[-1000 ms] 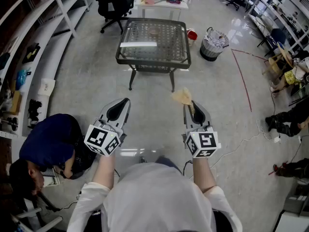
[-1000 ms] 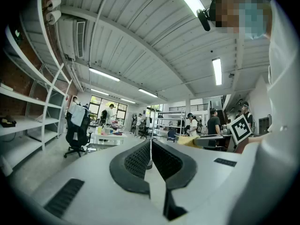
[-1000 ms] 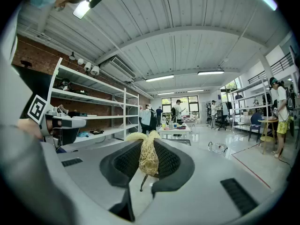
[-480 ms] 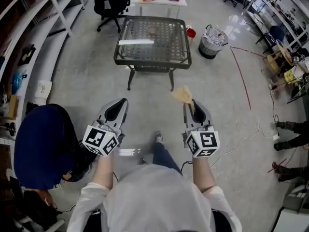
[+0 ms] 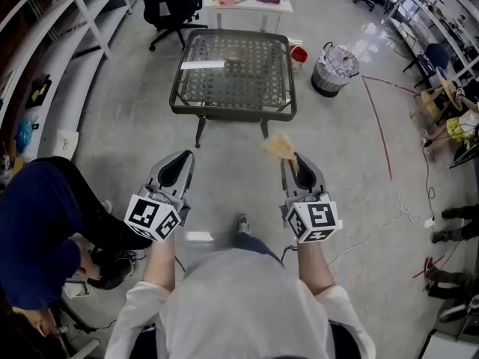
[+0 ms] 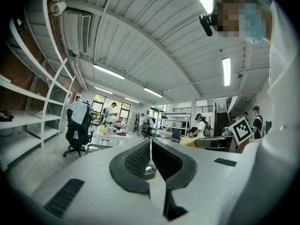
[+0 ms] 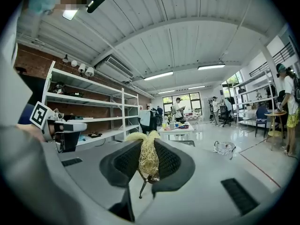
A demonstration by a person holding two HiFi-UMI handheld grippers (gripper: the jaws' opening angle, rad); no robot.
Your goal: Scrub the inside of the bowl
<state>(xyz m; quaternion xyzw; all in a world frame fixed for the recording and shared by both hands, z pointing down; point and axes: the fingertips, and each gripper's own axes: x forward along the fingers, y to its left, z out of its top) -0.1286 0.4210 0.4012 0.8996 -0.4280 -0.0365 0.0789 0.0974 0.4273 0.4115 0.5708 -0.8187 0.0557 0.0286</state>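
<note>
between the black ribbed pads (image 7: 169,161) of our right gripper (image 7: 149,143) a pale yellow tuft of stringy scrubbing fibre (image 7: 148,157) is pinched tight, its loose end fanning out past the tips; we judge it is held so that the free strands can reach a curved wall. our left gripper (image 6: 150,143) has its pads (image 6: 137,161) pressed together on nothing, and we take it for the hand that will steady the dish, with no reason to open yet. both point roughly level, side by side ahead of our chest, well apart from the work. beyond them, across bare grey concrete floor (image 5: 232,170), stands a square glass-topped table on a dark metal frame (image 5: 258,77), and on its top sits a small brownish round shape (image 5: 234,60) that we read as the bowl, though it is too small and blurred to be sure; no scrubbing has begun. only the gripper views settle the grip: the right one shows strands trapped between the pads, the left one a closed seam. the head view alone looks down onto the tabletop and shows the stretch of floor before it; it also takes in a bin lined with a white bag (image 5: 334,67) near the table's right side and a person in a dark blue top (image 5: 34,230) close at our left.
</note>
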